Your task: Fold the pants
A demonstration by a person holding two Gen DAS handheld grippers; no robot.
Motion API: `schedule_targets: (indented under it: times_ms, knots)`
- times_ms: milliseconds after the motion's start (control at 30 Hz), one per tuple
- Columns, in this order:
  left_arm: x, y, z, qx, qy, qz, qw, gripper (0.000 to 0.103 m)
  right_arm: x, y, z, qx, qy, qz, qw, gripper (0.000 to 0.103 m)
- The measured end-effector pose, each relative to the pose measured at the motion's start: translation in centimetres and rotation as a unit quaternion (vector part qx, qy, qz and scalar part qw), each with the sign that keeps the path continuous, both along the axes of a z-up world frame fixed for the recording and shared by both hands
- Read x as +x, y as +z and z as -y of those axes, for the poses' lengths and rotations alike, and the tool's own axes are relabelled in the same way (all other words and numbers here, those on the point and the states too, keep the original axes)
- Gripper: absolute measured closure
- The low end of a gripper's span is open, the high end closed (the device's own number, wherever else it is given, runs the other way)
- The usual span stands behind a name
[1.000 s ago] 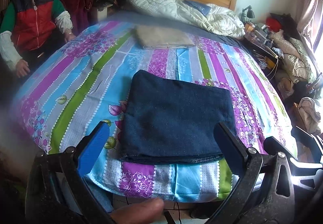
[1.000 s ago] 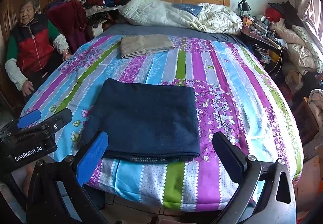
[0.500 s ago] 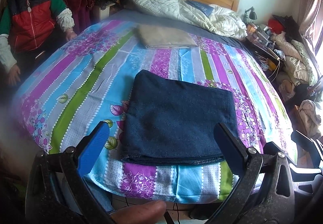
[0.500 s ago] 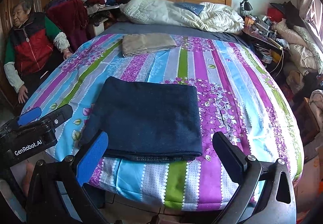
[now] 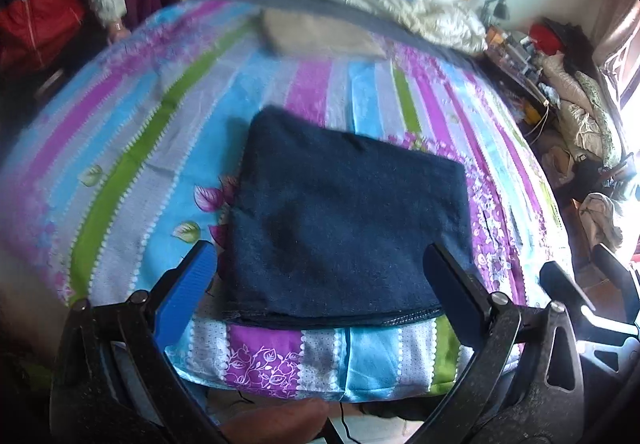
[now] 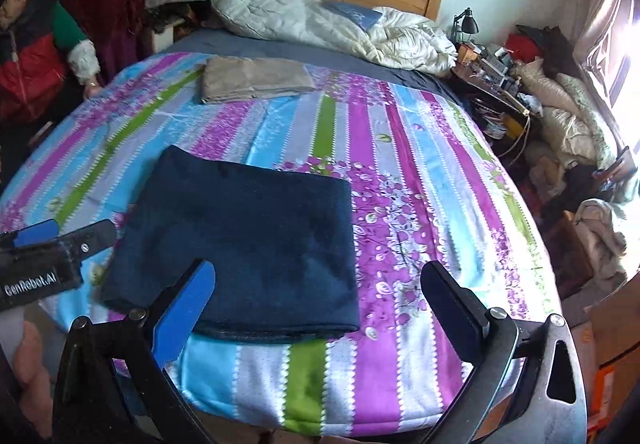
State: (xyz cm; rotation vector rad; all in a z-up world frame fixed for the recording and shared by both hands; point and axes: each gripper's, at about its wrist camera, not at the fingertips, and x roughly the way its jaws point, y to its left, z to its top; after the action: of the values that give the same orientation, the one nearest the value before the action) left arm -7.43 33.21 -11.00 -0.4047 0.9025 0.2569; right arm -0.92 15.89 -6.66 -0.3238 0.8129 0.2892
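Now the folded pants (image 5: 344, 220) lie beyond both grippers' spread, empty fingers (image 5: 186, 292) (image 6: 182, 304).

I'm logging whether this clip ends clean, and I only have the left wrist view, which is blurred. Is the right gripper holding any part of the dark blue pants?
Observer: No. The right gripper is open and empty, hovering by the near edge of the folded dark blue pants.
Operator: And the beige patch further up the bed?
Observer: The right wrist view shows it sharply. It is a beige folded garment lying flat, well apart from the pants.
Operator: How does my left gripper look from outside?
Observer: The left gripper is beside the pants' left edge with its fingers apart and nothing between them.
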Motion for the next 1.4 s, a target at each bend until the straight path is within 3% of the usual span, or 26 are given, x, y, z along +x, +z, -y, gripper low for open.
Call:
schedule_targets:
  times_ms: [200, 500, 1233, 1400]
  knots:
    - [2.1, -2.8, -3.1, -0.086, -0.001, -0.033, 0.9958, 0.0, 1.7, -1.4, -1.2, -0.026, -0.002, -0.017, 1.0, 0.0]
    - [2.1, -3.6, -4.8, -0.111, -0.001, -0.039, 0.9931, 0.0, 1.7, -1.6, -2.4, -0.043, 0.003, -0.013, 0.999, 0.0]
    - [2.4, -3.5, -4.8, -0.092, -0.013, -0.035, 0.9951, 0.0, 2.0, -2.1, -2.4, -0.041, 0.005, -0.021, 0.999, 0.0]
    - [3.4, -4.8, -5.1, -0.096, -0.015, -0.059, 0.9935, 0.001, 4.0, -3.8, -2.8, -0.034, 0.004, -0.07, 0.997, 0.0]
